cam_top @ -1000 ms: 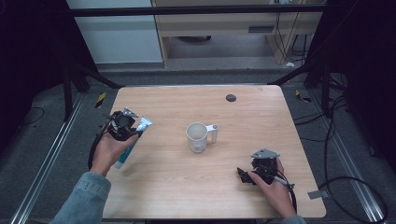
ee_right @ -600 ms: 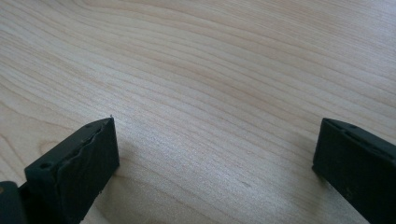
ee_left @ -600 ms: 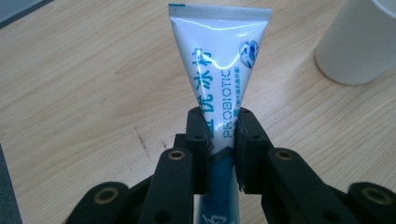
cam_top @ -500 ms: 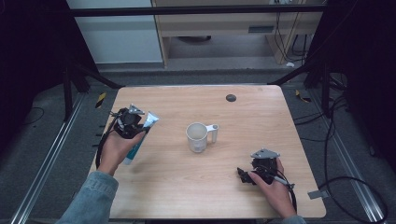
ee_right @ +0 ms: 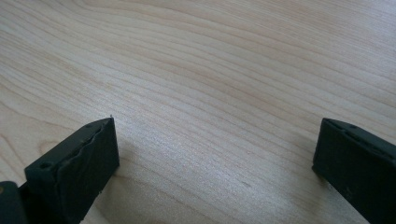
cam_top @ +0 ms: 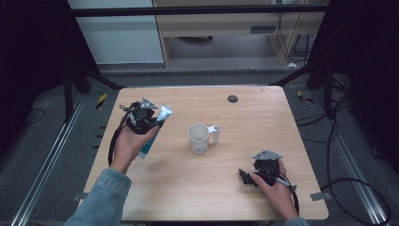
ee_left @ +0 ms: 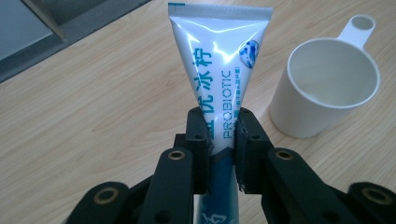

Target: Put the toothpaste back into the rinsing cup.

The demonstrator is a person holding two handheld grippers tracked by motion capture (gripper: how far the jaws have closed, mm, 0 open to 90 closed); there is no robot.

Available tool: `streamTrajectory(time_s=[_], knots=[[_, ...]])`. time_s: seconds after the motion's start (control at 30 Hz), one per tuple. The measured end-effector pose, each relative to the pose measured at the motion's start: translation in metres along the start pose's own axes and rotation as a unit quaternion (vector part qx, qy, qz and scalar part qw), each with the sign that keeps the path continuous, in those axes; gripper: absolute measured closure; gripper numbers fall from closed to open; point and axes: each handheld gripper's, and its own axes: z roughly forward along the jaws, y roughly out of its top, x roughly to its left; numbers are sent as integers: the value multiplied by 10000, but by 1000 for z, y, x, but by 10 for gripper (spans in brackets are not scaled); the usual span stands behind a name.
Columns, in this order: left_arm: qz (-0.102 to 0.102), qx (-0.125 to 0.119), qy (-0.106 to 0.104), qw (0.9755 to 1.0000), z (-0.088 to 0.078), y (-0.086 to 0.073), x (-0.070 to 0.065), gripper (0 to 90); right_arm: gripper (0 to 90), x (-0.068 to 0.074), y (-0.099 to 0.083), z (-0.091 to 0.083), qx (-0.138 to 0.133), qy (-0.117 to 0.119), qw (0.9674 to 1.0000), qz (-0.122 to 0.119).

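High view first: your left gripper (cam_top: 151,123) sits at the left of the frame, its fingers clamped on a toothpaste tube (cam_top: 155,129) that slants from upper right to lower left above the counter (cam_top: 249,117). Your right gripper (cam_top: 245,176) rests low at the lower right of the frame, well apart from the tube.

Left gripper view gives you the detail. The black fingers (ee_left: 198,135) pinch the toothpaste tube (ee_left: 219,70) around its middle, flattening the soft, glossy plastic between their pads. The tube is white above, turning teal below the grip, and widens to a flat crimped end with a teal edge at the top of the frame. You can read "PROBIOTIC" in teal along it, beside a row of Chinese characters and a small blue round emblem. At the right of that frame stands a white plastic cup (ee_left: 327,88), round and smooth, with a flat tab handle pierced by a hole.

Right gripper view shows your fingers (ee_right: 74,172) spread wide, nothing between them, over pale wood-grain laminate (ee_right: 210,93).
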Motion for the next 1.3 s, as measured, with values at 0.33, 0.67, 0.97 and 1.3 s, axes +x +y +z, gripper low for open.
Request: streamTrajectory(time_s=[0.33, 0.67, 0.97, 1.3], knots=[[83, -173, -106, 9998, 2, 20, -17, 773, 4, 0, 0, 0, -1, 1, 10000, -8], [96, -423, -179, 9989, -1, 37, -30, 773, 4, 0, 0, 0, -2, 1, 10000, -9], [83, -641, -150, 9978, -4, 59, -38, 773, 4, 0, 0, 0, 9, -4, 10000, -6], [103, -823, -168, 9964, -1, 74, -47, 774, 4, 0, 0, 0, 10, 16, 10000, -16]])
